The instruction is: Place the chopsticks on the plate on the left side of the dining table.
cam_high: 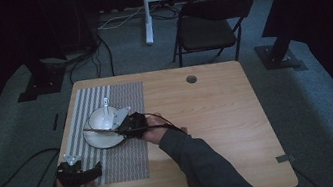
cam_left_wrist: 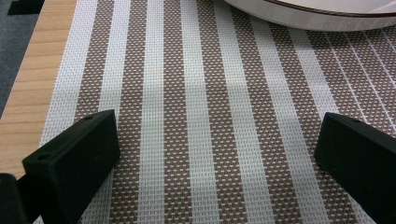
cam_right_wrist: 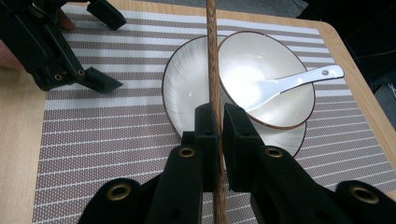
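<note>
The right gripper [cam_right_wrist: 214,122] has its jaws clamped on a wooden chopstick [cam_right_wrist: 212,56], held over the plate [cam_right_wrist: 183,93] and bowl [cam_right_wrist: 266,77], probably to be laid across them. The left gripper [cam_left_wrist: 215,154] rests wide open over the striped mat [cam_left_wrist: 201,93].

A wooden table [cam_high: 218,115] stands on a grey carpet floor [cam_high: 320,115]. It has a small round hole [cam_high: 191,79] near its far edge. A striped mat [cam_high: 130,165] lies flat on the left part of the table, and a white plate [cam_high: 98,139] sits on the mat.
</note>
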The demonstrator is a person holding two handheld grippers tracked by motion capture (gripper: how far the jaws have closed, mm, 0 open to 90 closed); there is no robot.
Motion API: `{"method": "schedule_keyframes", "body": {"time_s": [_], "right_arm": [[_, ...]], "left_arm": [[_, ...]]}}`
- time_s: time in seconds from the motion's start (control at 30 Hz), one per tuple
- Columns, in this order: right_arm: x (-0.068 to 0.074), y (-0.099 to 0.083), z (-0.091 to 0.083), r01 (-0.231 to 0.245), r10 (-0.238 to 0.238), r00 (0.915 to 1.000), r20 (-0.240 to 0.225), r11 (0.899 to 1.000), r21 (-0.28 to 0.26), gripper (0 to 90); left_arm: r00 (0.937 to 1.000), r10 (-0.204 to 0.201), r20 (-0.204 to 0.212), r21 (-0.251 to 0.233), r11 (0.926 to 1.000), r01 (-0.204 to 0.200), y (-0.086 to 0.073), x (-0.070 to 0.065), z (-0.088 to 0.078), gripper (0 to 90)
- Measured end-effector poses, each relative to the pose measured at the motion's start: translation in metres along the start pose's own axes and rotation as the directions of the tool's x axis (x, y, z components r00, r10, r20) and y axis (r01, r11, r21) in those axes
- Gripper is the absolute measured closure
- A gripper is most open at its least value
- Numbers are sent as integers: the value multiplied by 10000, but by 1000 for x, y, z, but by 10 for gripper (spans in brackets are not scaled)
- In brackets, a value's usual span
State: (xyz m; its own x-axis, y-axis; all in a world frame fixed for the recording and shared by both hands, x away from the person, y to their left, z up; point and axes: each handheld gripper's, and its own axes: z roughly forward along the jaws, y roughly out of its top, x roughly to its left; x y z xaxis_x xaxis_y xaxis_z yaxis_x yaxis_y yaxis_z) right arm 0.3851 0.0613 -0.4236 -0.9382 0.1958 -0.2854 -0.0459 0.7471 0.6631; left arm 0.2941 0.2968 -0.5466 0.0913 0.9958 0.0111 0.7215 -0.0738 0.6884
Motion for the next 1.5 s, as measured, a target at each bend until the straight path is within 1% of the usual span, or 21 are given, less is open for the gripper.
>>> {"method": "schedule_keyframes", "body": {"time_s": [0.17,0.33,0.57,0.8,0.9,1.17,1.5], "right_arm": [[0,1,2,71,-71,10000,-5,10000,36,850],[0,1,5,-55,55,10000,-50,10000,22,850],[1,1,10,-41,41,9999,-101,10000,28,850],[0,-1,16,-98,99,9997,-211,9999,48,850],[0,-2,19,-23,26,9996,-282,10000,91,850],[2,-1,29,-17,24,9992,-394,9998,188,850],[5,1,36,15,-4,9991,-420,9997,250,850]], "left_arm": [[10000,2,1,1,10000,-2,0,0,0,2],[10000,2,-2,3,10000,-2,0,0,0,2],[10000,-2,0,5,10000,2,0,0,0,2],[10000,-2,-3,5,10000,2,0,0,0,2],[10000,-1,-2,7,10000,1,0,0,0,2],[10000,3,3,23,10000,-3,0,0,0,2],[10000,2,2,26,10000,-2,0,0,0,3]]}}
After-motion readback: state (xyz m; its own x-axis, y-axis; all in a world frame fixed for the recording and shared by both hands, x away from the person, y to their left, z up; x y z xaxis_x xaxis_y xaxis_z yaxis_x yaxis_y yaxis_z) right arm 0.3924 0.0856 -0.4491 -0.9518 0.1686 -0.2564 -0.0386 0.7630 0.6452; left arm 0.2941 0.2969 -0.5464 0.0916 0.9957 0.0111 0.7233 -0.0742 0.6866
